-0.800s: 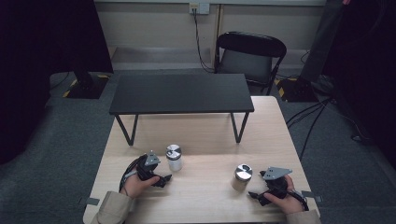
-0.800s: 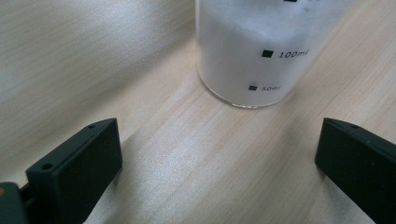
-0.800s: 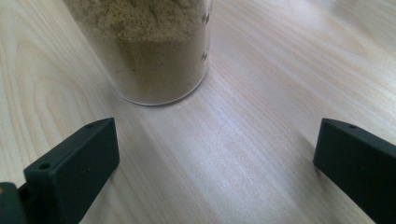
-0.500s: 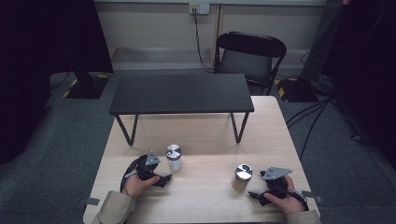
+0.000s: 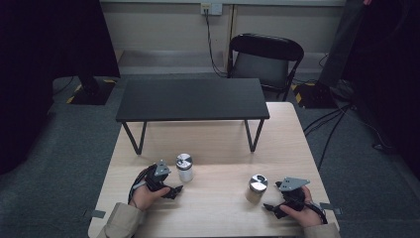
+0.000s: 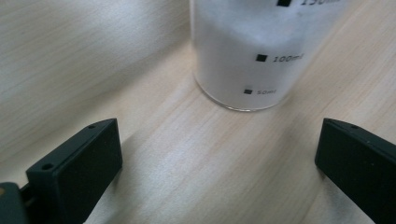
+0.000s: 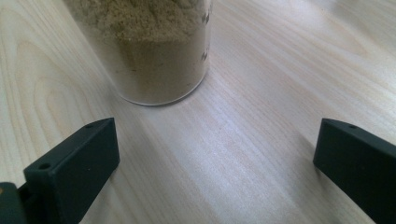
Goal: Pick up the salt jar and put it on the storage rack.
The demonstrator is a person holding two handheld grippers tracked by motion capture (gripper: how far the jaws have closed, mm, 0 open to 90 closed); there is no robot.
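Left gripper view reveals millilitre marks on the white-filled jar (image 6: pixel 245 51).

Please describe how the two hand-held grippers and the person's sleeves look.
Each gripper, left and right, is black with two flat, blocky black jaws; small round holes mark the left fingers. A grey three-cornered plate tops each, and a black cable loops from the left one. The sleeves are beige.
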